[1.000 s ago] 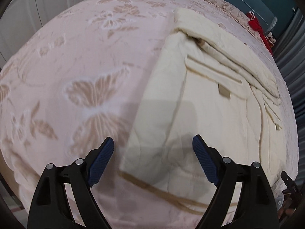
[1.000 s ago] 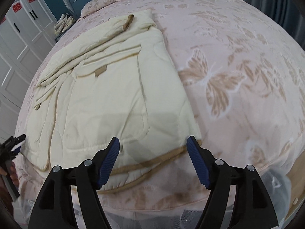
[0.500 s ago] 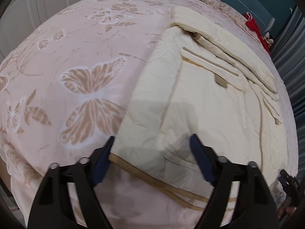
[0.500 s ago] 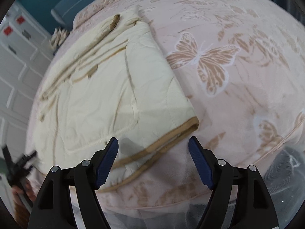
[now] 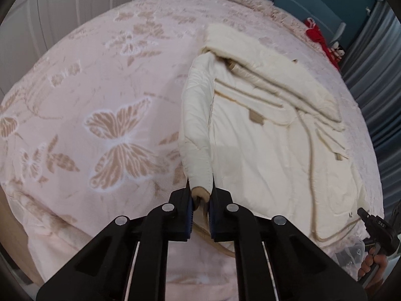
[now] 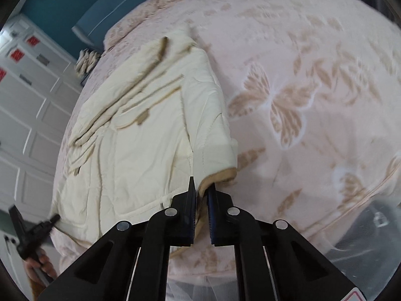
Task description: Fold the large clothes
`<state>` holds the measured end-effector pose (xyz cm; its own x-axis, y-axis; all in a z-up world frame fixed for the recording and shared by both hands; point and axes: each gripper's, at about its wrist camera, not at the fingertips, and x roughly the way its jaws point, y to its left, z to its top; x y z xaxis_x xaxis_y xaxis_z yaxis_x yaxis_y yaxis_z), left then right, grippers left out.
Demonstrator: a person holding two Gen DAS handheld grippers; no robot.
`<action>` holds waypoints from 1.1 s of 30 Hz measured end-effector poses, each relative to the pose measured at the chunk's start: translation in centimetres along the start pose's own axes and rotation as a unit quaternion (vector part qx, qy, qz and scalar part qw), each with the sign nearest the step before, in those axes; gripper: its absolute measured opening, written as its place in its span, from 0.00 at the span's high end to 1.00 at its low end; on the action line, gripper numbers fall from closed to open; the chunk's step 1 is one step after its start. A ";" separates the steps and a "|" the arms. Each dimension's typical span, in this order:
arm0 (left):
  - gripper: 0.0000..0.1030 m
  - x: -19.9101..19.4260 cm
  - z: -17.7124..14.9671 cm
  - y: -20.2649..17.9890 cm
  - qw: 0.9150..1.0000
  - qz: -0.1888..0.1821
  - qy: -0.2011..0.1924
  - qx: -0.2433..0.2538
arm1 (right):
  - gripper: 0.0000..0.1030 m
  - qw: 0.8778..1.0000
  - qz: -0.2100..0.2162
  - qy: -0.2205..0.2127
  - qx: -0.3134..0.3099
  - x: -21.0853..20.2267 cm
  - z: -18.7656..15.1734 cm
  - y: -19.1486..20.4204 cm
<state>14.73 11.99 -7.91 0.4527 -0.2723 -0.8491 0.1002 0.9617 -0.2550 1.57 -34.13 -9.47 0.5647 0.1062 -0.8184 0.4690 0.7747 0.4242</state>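
Here the cream padded coat (image 5: 263,150) lies spread on the bed, over a pink bedspread (image 5: 100,87) patterned with tan butterflies, its tan-trimmed hem toward the cameras. The left gripper (image 5: 201,195) has its fingers (image 5: 188,200) closed almost together on the hem corner at the coat's left edge, and the cloth rises in a rolled fold from the pinch. The right gripper (image 6: 201,193) is likewise clamped on the hem corner (image 6: 218,175) at the coat's right edge, only a thin strip of trim between its fingers.

The left wrist view alone shows a red item (image 5: 318,35) near the bed's far corner and grey curtains (image 5: 376,57) beyond. The right wrist view alone shows white panelled wardrobe doors (image 6: 32,105) with red stickers and a blue headboard (image 6: 105,17). Each view catches the other gripper's black body at the frame edge, held in a bare hand (image 6: 40,263).
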 end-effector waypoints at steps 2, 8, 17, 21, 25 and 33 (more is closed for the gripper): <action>0.95 -1.6 -0.1 -0.3 1.000 -0.001 -0.009 0.012 | 0.94 1.000 -0.007 -0.002 -0.021 -1.2 0.0 0.4; 0.96 -6.0 -2.6 -0.4 0.999 -0.004 -0.013 0.051 | 0.96 0.991 -0.049 0.029 -0.122 -4.5 -1.4 1.2; 0.96 -12.5 -11.2 1.6 0.995 0.012 0.053 0.078 | 0.96 0.955 -0.083 0.158 -0.236 -9.5 -11.2 0.9; 0.96 -15.0 -12.6 2.5 0.996 0.013 0.058 0.060 | 0.96 0.955 -0.071 0.174 -0.231 -12.2 -13.0 1.2; 0.96 -16.9 -10.3 1.6 0.998 0.002 0.019 0.057 | 0.96 0.966 -0.061 0.108 -0.227 -15.2 -9.6 2.5; 0.96 -16.8 -1.7 -1.1 0.993 0.012 -0.086 0.075 | 0.97 0.970 -0.050 -0.039 -0.236 -16.3 -0.4 6.7</action>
<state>5.53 15.41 5.85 0.5991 -0.2531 -0.7596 0.2129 0.9649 -0.1536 -4.71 -30.44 6.54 0.5903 -0.0161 -0.8070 0.1705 0.9797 0.1051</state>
